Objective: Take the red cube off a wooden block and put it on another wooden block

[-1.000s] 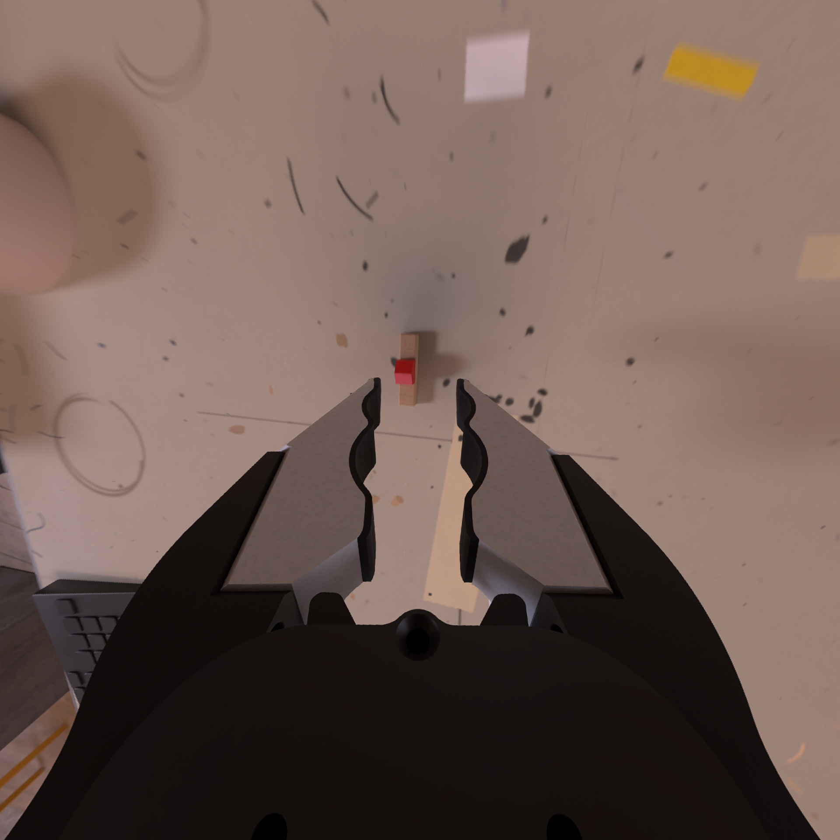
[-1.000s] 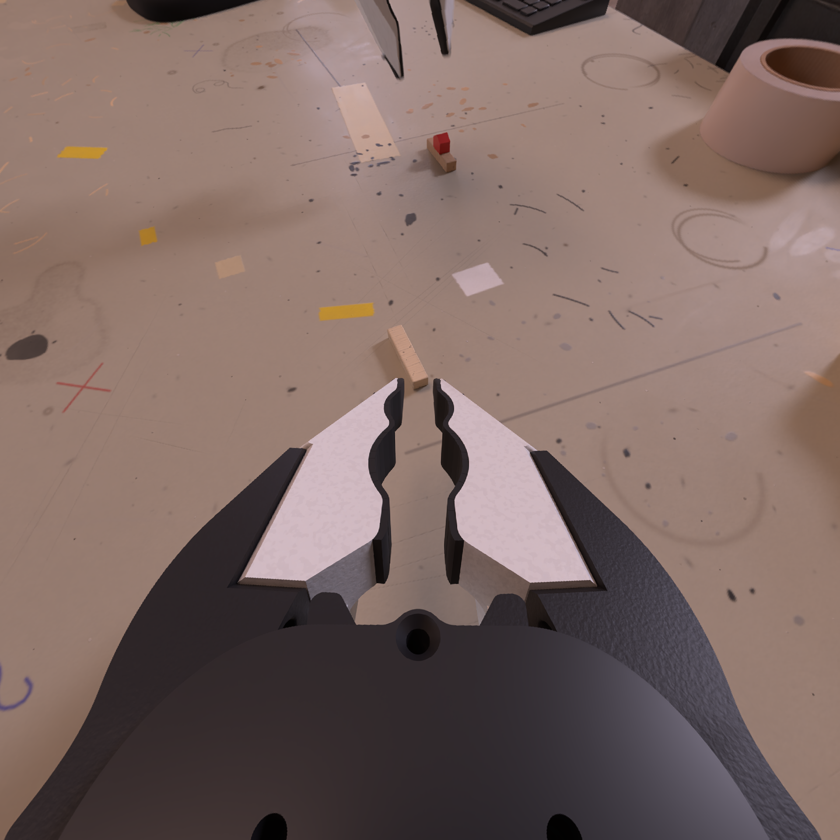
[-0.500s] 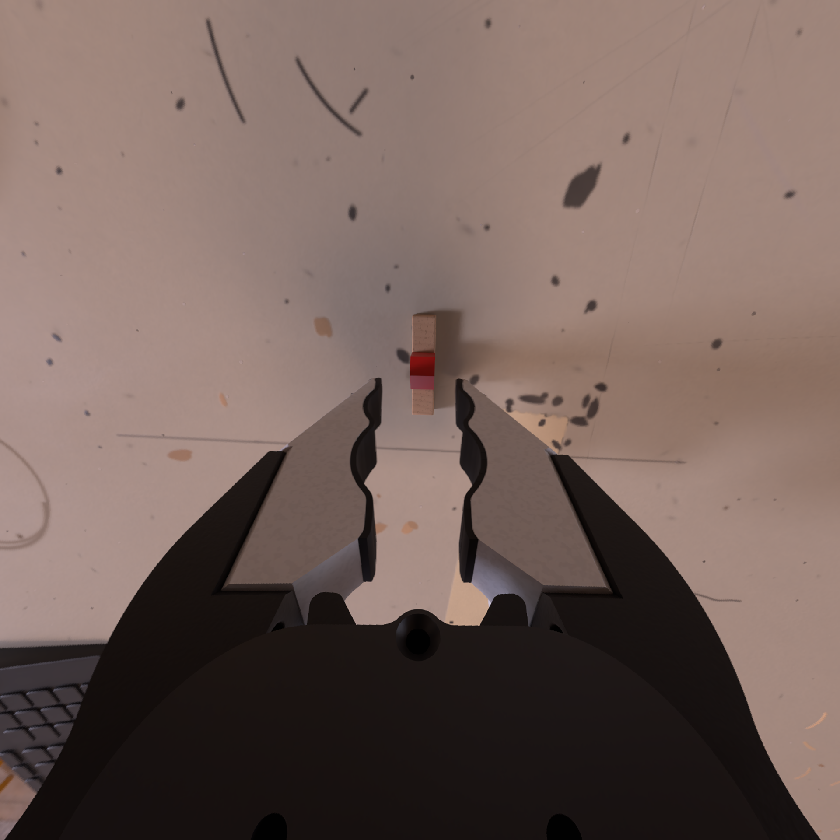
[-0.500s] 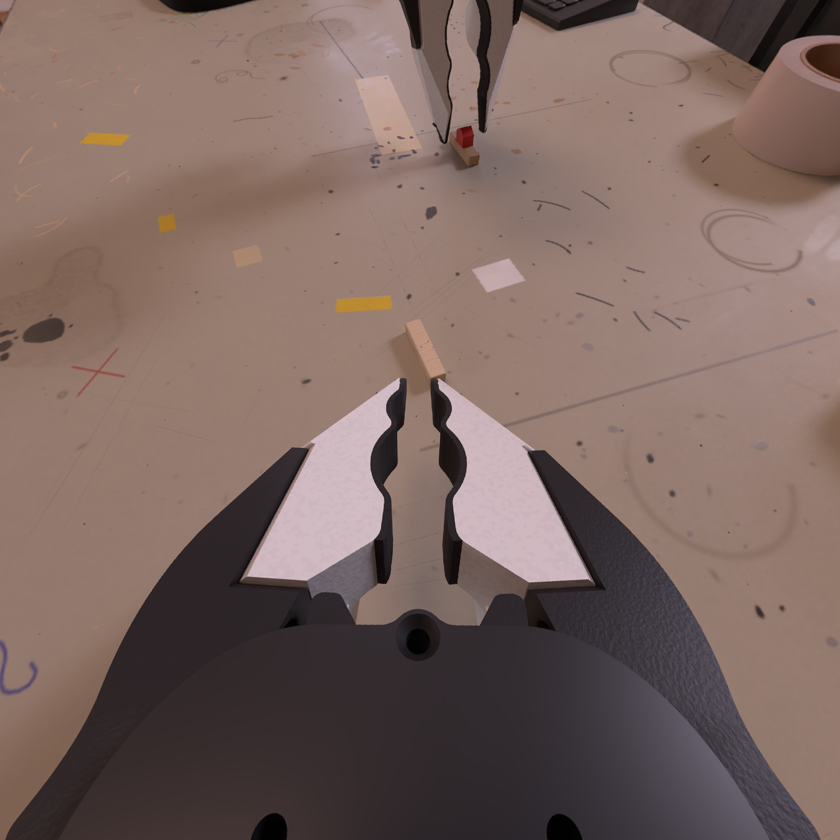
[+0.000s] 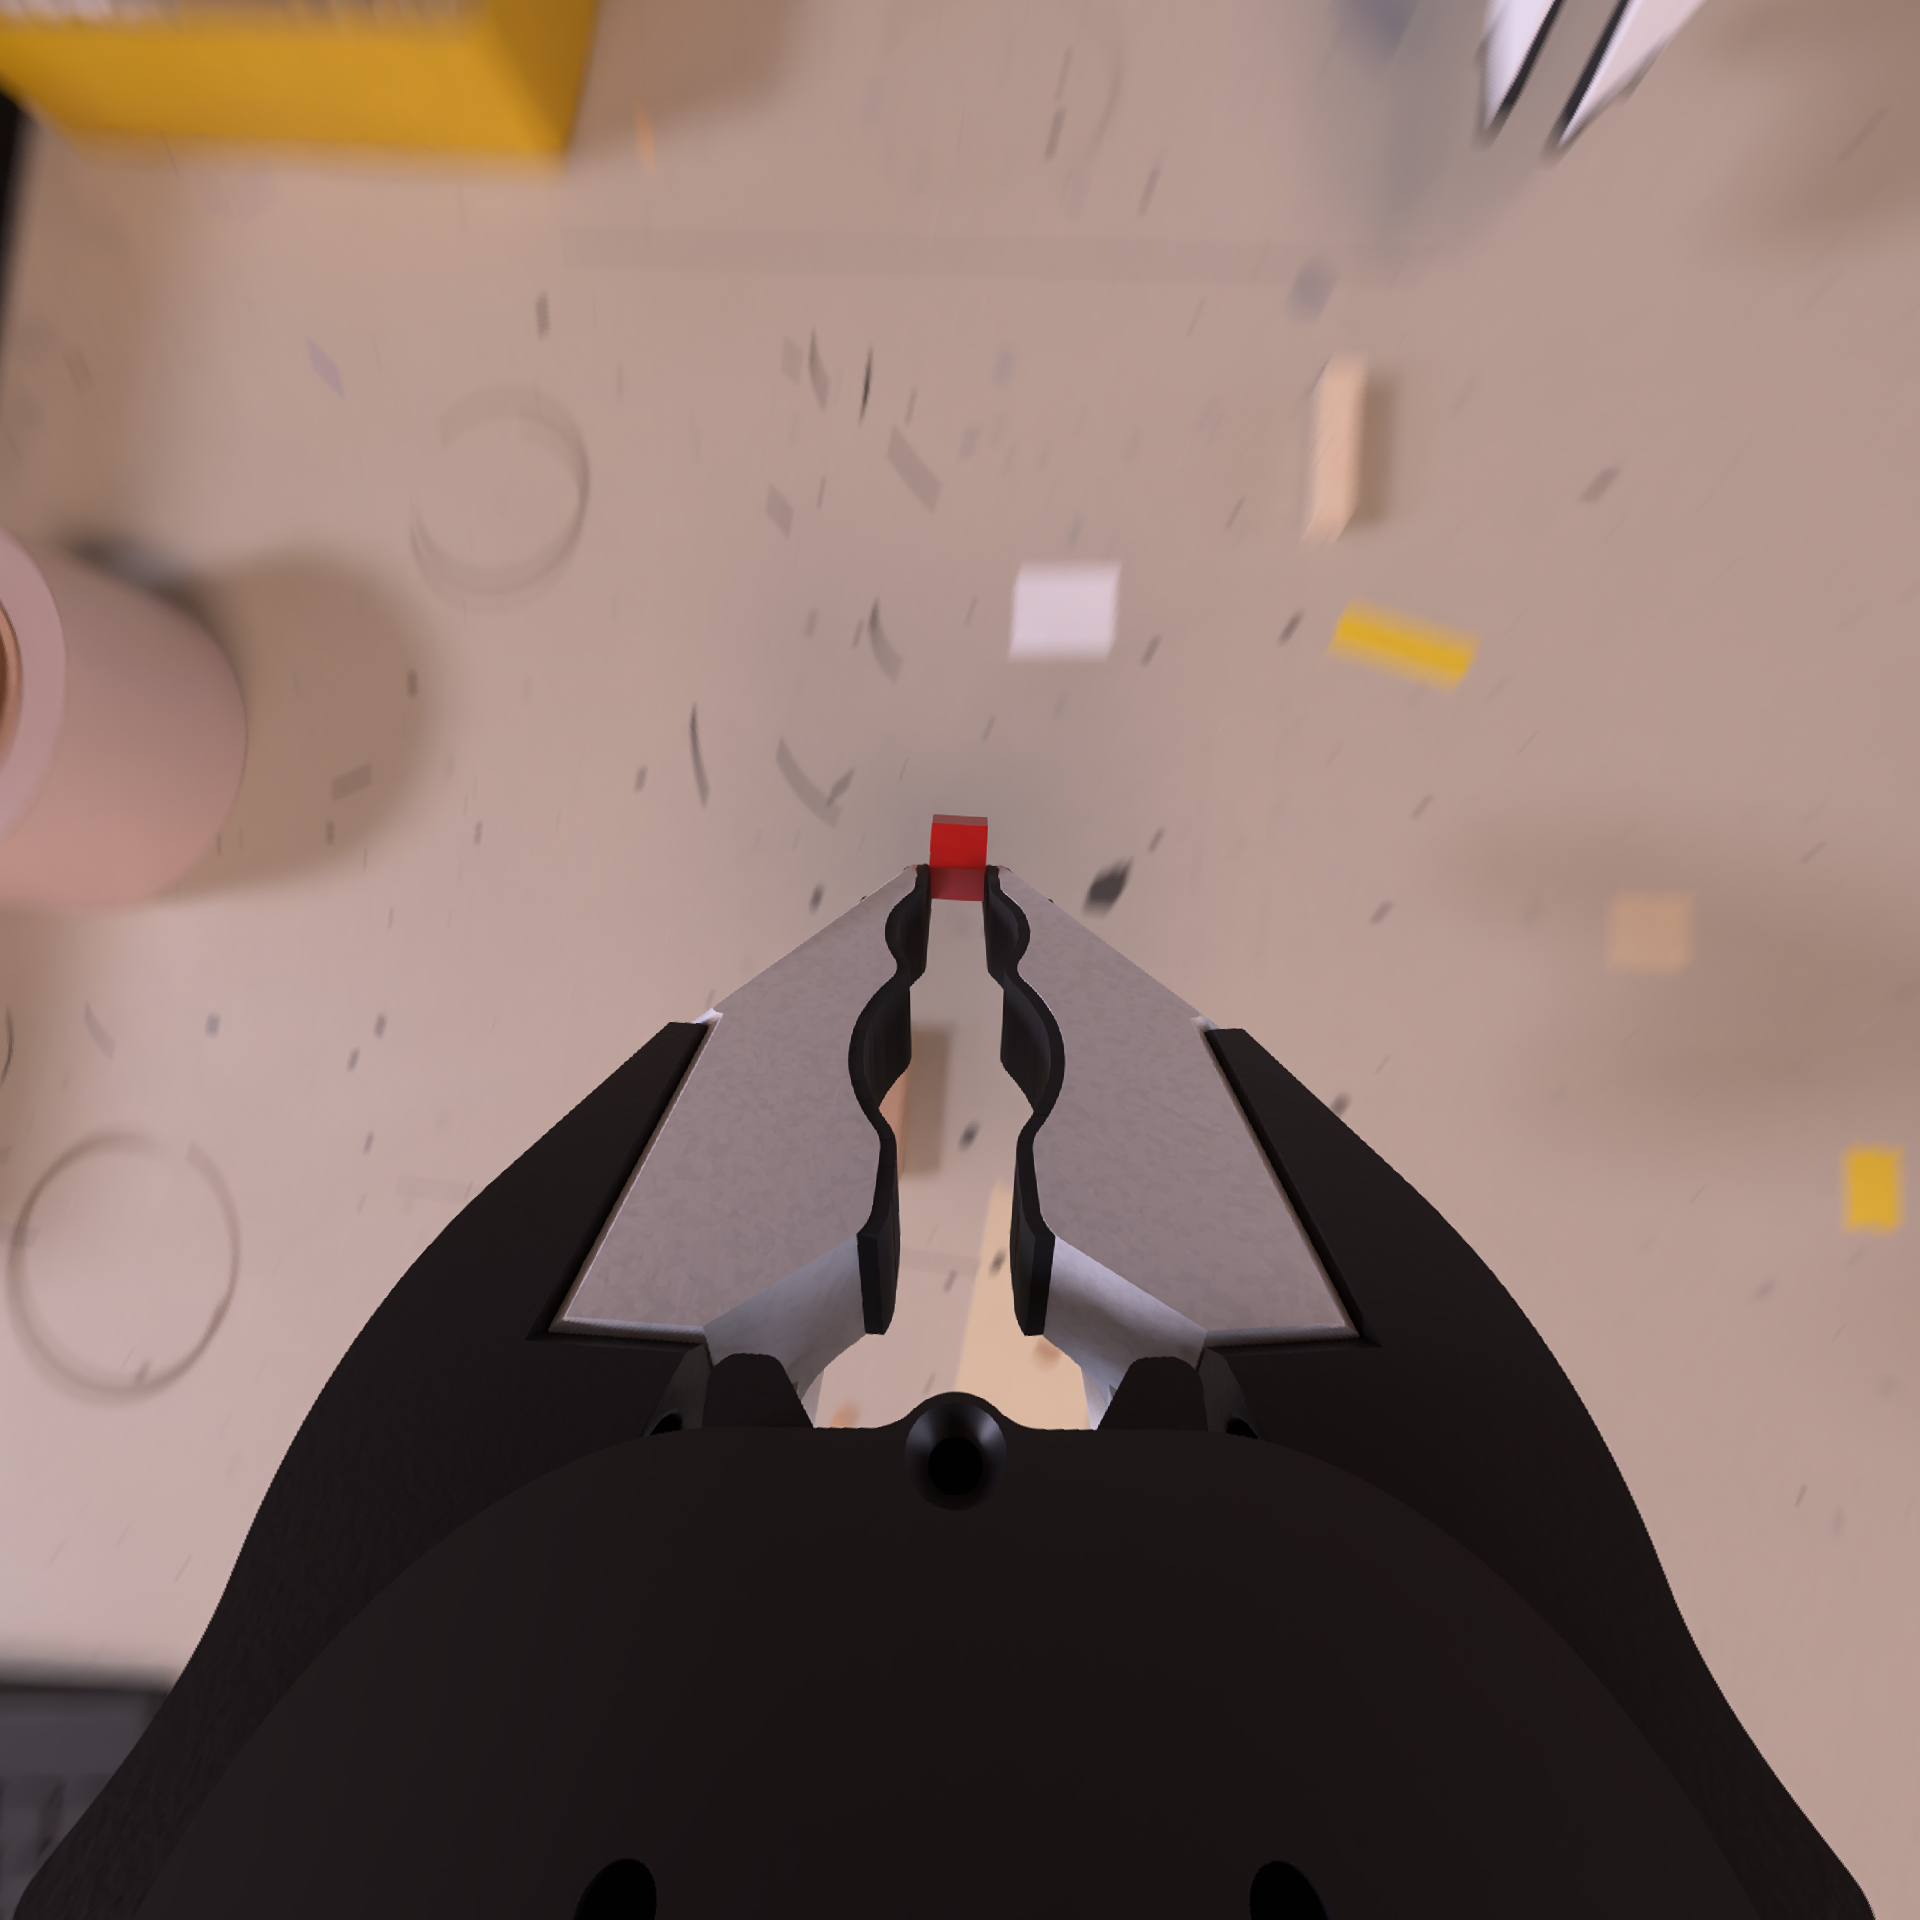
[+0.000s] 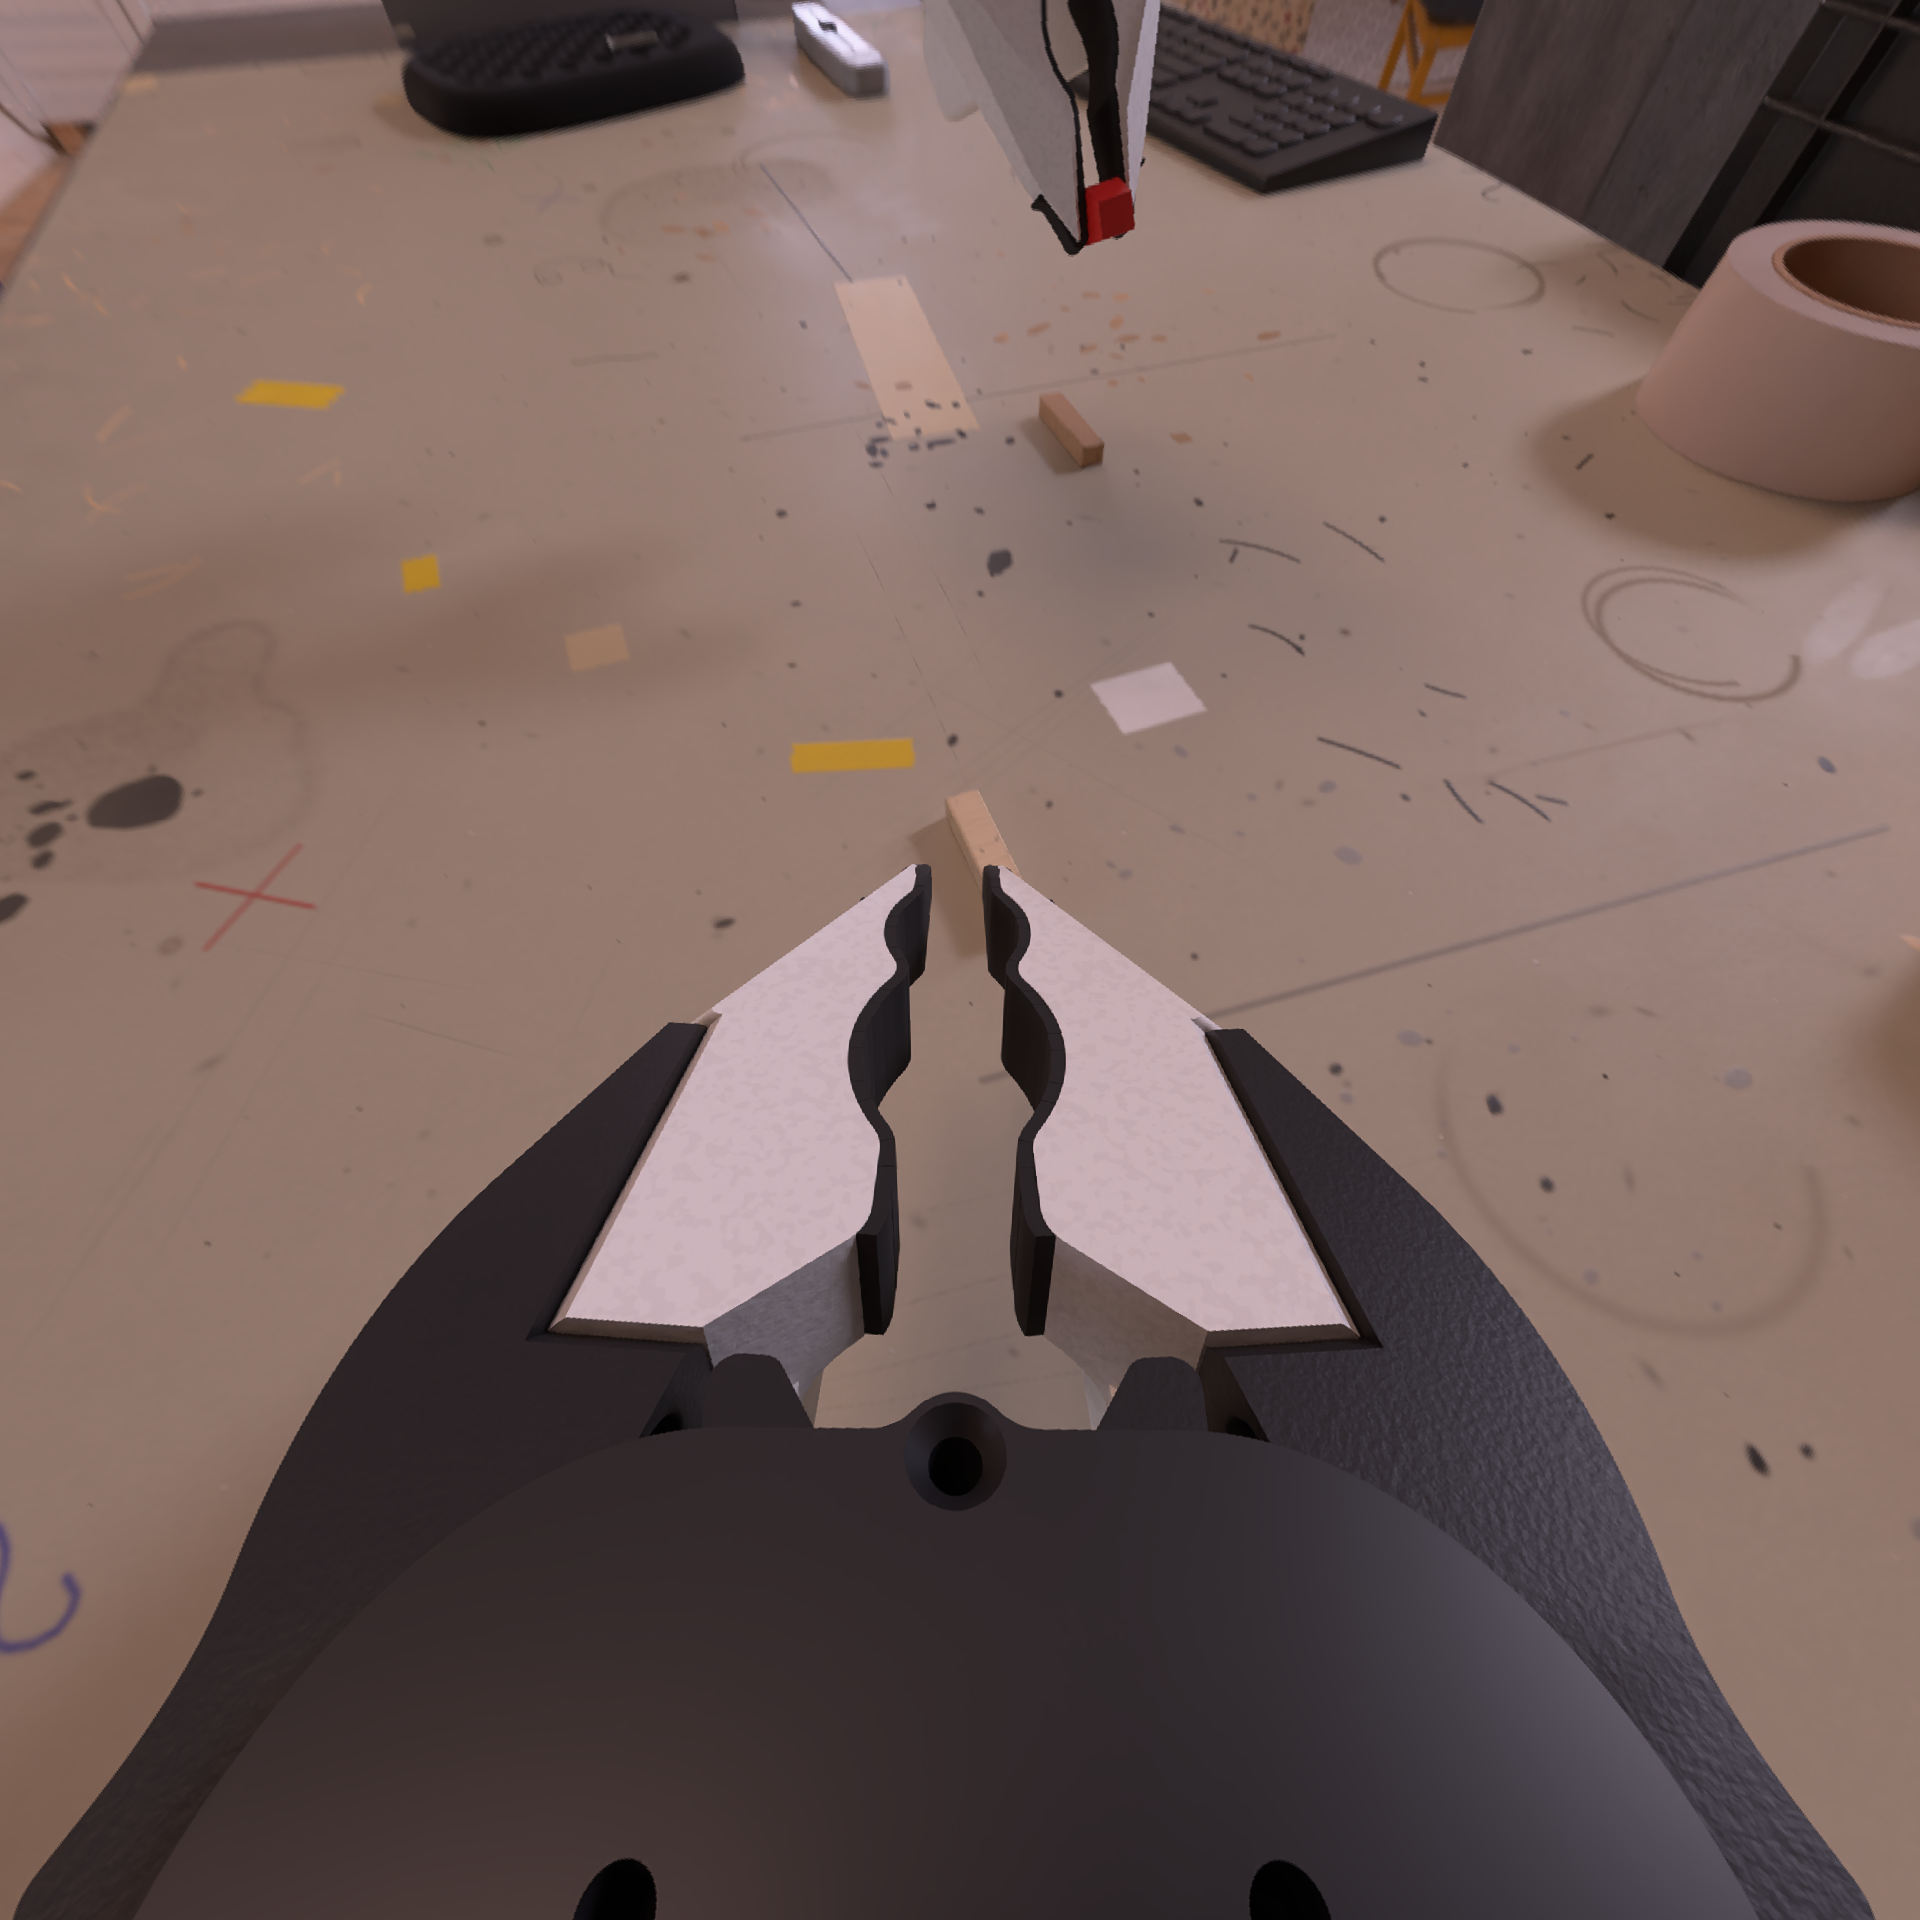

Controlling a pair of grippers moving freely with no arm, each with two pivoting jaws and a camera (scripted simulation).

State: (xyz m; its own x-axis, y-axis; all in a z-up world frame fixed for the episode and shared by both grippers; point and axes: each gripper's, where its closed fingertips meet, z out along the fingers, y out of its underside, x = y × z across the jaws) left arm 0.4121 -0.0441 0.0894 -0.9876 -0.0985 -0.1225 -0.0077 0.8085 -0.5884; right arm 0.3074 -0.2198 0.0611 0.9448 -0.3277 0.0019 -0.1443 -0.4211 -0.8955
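My left gripper [image 5: 956, 883] is shut on the small red cube [image 5: 958, 847] at its fingertips and holds it in the air. The right wrist view shows this gripper [image 6: 1091, 227] with the cube [image 6: 1110, 208] high above the table. Below it lies a bare wooden block [image 6: 1070, 431], partly seen between my left fingers [image 5: 923, 1091]. A second wooden block [image 6: 980, 831] lies just beyond my right gripper [image 6: 956, 883], which is empty with its jaws nearly together. This block also shows far off in the left wrist view [image 5: 1340, 447].
A large roll of tape [image 6: 1787, 364] stands at the right, also in the left wrist view [image 5: 104, 727]. A black keyboard [image 6: 1278, 104], a black pad [image 6: 571, 62] and a silver object [image 6: 836, 47] lie at the far edge. The tabletop [image 6: 520, 1039] is stained and marked.
My left gripper closed on the red cube and lifted it off its block, which now lies bare. The right gripper stayed near the other block.
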